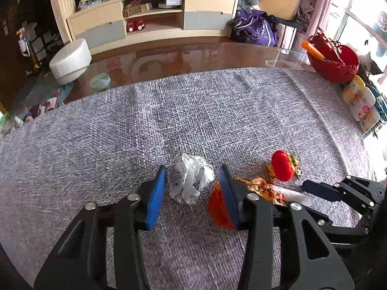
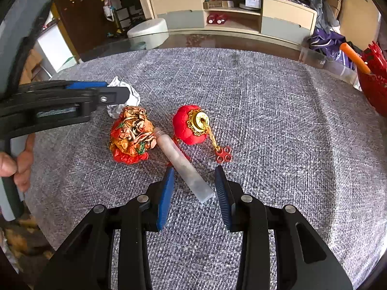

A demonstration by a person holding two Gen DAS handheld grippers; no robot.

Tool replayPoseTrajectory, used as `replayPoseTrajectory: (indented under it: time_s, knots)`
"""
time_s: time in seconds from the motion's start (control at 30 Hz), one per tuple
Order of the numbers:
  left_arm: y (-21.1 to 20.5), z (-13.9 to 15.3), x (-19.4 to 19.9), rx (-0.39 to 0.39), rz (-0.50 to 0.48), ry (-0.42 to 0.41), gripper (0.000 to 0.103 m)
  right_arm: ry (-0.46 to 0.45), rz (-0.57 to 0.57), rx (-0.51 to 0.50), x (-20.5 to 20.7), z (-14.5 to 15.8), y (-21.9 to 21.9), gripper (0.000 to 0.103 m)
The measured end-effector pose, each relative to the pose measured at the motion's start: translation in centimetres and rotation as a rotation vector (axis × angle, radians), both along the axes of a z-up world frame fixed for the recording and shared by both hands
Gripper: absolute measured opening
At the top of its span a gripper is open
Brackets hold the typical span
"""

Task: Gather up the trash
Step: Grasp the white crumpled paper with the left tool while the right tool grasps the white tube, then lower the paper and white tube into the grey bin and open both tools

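Crumpled white paper (image 1: 191, 181) sits between the part-open left gripper (image 1: 192, 188); right gripper (image 2: 194, 188) straddles a frosted tube (image 2: 183, 166).

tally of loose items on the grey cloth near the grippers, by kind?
Crumpled white paper: 1
Crumpled red-orange wrapper: 1
Clear plastic tube: 1
Red lantern ornament: 1
Total: 4

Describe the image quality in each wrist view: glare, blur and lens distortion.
Left wrist view: the window at right is blown out white, the glossy brown tabletop mirrors the cabinet, the straight edge of the grey woven cloth bows from fisheye, and the crumpled white paper ball is slightly soft. Right wrist view: even light, dark vignette corners, the frosted plastic tube is sharp.
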State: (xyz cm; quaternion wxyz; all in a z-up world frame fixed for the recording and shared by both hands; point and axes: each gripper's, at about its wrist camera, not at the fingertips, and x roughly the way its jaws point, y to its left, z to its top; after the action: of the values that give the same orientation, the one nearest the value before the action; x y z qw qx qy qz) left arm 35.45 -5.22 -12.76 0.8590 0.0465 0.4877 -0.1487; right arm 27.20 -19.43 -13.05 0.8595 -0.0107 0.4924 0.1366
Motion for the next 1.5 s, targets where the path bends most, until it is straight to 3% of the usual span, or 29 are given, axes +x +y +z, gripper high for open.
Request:
replayPoseTrajectory:
  time_s: [0.13, 0.2, 0.43, 0.63, 1.0, 1.23, 1.5]
  knots:
    - [0.2, -0.2, 0.3, 0.008, 0.002, -0.009, 0.019, 0.005, 0.011, 0.015, -0.5, 0.0, 0.0, 0.018]
    - [0.2, -0.1, 0.3, 0.005, -0.002, -0.010, 0.015, 0.004, 0.023, 0.015, -0.8, 0.1, 0.2, 0.014]
    - [0.2, 1.4, -1.6, 0.041, -0.023, -0.043, 0.013, -0.023, 0.052, 0.023, -2.6, 1.7, 0.8, 0.014]
    - [1.4, 5.1, -4.7, 0.057, 0.001, -0.120, 0.012, -0.054, 0.036, 0.049, -4.7, 3.8, 0.2, 0.014]
    - [2.1, 10.8, -14.1, 0.046, -0.021, -0.201, 0.013, -0.163, 0.012, 0.053, -11.1, 9.8, 0.1, 0.014]
    - [2.9, 10.7, -20.5, -0.010, -0.009, -0.186, 0.013, -0.168, 0.009, 0.084, -15.7, 10.7, 0.1, 0.014]
    - [3.4, 7.5, -27.2, -0.054, -0.014, -0.134, 0.013, -0.092, 0.028, 0.104, -20.2, 7.5, 0.7, 0.014]
